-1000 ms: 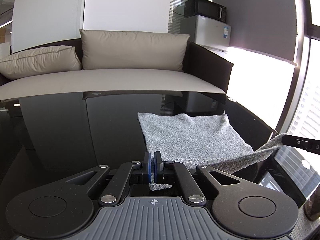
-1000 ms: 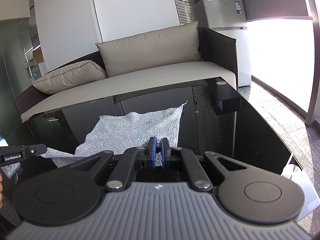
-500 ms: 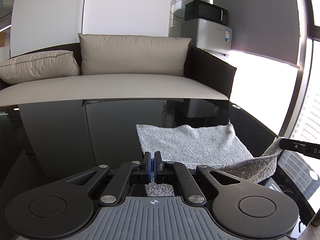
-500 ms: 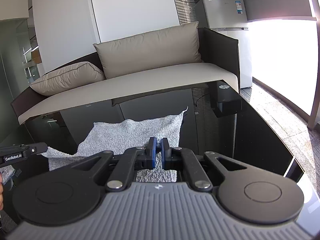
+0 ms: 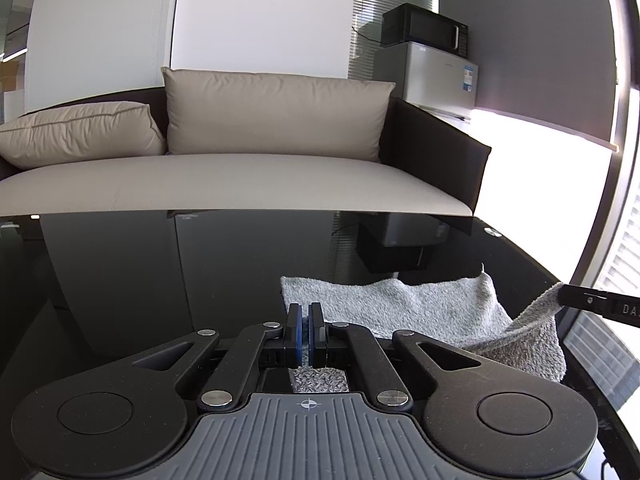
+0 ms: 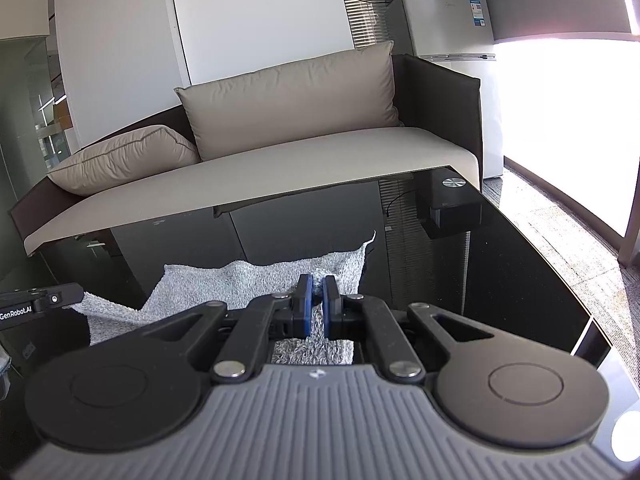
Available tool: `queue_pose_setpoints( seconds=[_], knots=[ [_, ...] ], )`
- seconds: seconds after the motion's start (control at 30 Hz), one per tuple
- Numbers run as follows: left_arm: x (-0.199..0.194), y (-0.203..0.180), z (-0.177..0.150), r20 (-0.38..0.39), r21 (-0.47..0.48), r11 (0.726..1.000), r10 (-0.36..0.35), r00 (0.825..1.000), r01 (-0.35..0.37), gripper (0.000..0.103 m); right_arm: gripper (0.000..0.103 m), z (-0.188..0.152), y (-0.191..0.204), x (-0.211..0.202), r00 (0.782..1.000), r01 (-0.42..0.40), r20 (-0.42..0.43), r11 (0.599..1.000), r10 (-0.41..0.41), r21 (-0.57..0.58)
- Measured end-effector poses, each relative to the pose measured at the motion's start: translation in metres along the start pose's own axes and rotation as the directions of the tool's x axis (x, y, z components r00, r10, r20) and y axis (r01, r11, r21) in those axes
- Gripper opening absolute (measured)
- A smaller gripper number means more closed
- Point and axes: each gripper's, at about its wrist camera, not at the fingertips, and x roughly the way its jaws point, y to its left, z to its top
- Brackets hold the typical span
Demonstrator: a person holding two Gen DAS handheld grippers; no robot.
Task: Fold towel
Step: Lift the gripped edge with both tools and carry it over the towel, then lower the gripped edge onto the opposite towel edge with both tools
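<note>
- The grey towel [image 5: 404,308] lies on the black glass table [image 5: 160,264], on the side away from the sofa [image 5: 240,184], with its near edge lifted off the glass.
- The left gripper [image 5: 304,334] has its blue-padded jaws pressed together on a towel corner; grey cloth shows just behind them.
- The right gripper [image 6: 316,308] is likewise clamped on the towel's edge, cloth pinched between its pads.
- Only the left wrist view shows the towel sagging in a curve from the right gripper's tip, at the frame's right edge.
- Only the right wrist view shows the table's corner nearest the sofa's arm, with a round metal disc [image 6: 453,182], and the carpet [image 6: 560,232] beyond the table.
- A microwave [image 5: 424,30] sits atop a fridge [image 5: 436,76] beside the sofa.
</note>
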Motion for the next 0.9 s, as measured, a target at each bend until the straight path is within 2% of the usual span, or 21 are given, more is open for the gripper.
queue_pose_setpoints(
  seconds=[0.9],
  knots=[
    [0.065, 0.01, 0.025, -0.023, -0.027, 0.999, 0.025, 0.999, -0.025, 0.002, 0.005, 0.027, -0.012, 0.067, 1.0, 0.01, -0.012, 1.0, -0.01, 0.017]
  ],
)
